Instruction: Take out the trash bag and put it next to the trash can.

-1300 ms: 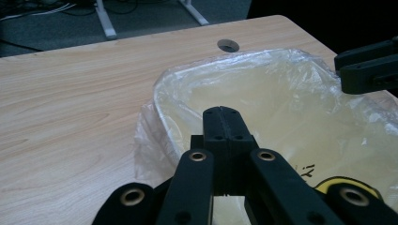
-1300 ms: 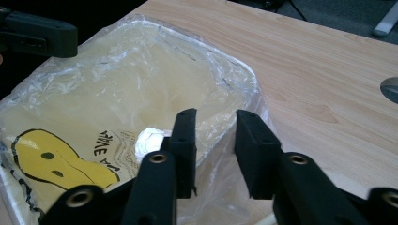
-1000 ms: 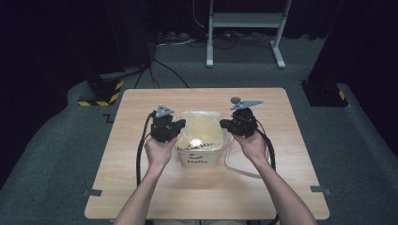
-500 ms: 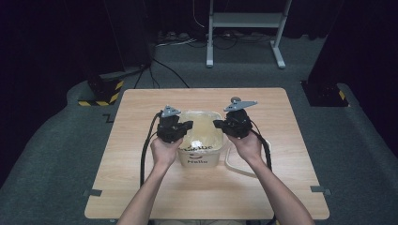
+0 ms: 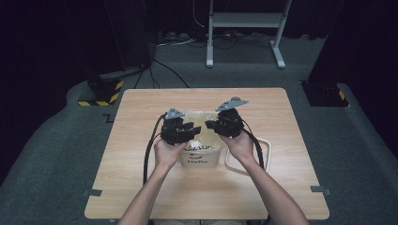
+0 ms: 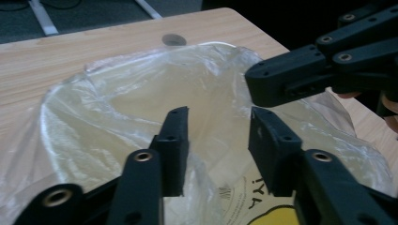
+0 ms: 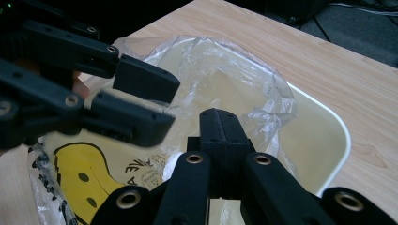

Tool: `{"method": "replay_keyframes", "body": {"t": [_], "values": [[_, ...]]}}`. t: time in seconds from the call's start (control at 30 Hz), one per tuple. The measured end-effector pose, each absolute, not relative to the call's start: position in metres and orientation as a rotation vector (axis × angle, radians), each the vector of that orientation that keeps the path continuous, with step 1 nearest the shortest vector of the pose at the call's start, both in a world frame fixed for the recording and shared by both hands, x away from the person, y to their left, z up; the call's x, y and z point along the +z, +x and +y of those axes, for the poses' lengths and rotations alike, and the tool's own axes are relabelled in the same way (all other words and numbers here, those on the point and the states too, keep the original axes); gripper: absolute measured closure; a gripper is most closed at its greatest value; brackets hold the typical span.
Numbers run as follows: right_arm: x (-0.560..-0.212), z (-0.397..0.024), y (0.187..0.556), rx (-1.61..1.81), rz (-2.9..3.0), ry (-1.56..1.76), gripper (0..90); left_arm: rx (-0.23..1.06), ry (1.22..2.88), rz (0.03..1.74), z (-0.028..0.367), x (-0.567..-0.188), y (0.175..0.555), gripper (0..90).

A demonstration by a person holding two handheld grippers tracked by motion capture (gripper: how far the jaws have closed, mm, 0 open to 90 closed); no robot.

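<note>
**High view: two hand-held grippers over the lined bin**

High view shows me the white bin (image 5: pixel 199 157) near the middle of the bench (image 5: pixel 141 122), with a clear plastic bag (image 5: pixel 202 138) inside it. My left hand-held gripper (image 6: pixel 217 140) has just been opening; its jaws stand apart over the bag's mouth and I see nothing pressed between them. My right hand-held gripper (image 7: pixel 219 129) has its jaws fully together; whether film is pinched I cannot tell.

floor (image 5: pixel 70 154): grey carpet
table (image 5: pixel 155 197): light wood
stand (image 5: pixel 244 21): pale metal frame, behind table
surround: dark, perhaps curtains
corners: yellow-black blocks (image 5: pixel 101 93)
</note>
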State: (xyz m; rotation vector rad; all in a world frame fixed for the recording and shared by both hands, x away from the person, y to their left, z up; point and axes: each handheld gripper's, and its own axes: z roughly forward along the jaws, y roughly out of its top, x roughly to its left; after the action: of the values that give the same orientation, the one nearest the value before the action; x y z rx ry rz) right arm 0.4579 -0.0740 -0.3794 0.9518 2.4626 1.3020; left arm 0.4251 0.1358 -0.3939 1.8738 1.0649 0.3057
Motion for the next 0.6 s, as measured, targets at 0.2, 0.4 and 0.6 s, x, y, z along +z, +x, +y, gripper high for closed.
{"method": "replay_keyframes", "body": {"t": [0.2,0.4,0.6], "values": [[-0.379,-0.067,0.458,1.314,2.472,0.94,90.0,0.282,1.891,1.029,0.13,-0.395,0.424,47.9],[-0.377,-0.062,0.456,1.335,2.473,0.924,90.0,0.29,1.922,1.013,0.125,-0.396,0.423,44.3],[-0.374,-0.054,0.451,1.362,2.478,0.889,90.0,0.318,1.942,1.026,0.119,-0.397,0.424,46.5]]}}
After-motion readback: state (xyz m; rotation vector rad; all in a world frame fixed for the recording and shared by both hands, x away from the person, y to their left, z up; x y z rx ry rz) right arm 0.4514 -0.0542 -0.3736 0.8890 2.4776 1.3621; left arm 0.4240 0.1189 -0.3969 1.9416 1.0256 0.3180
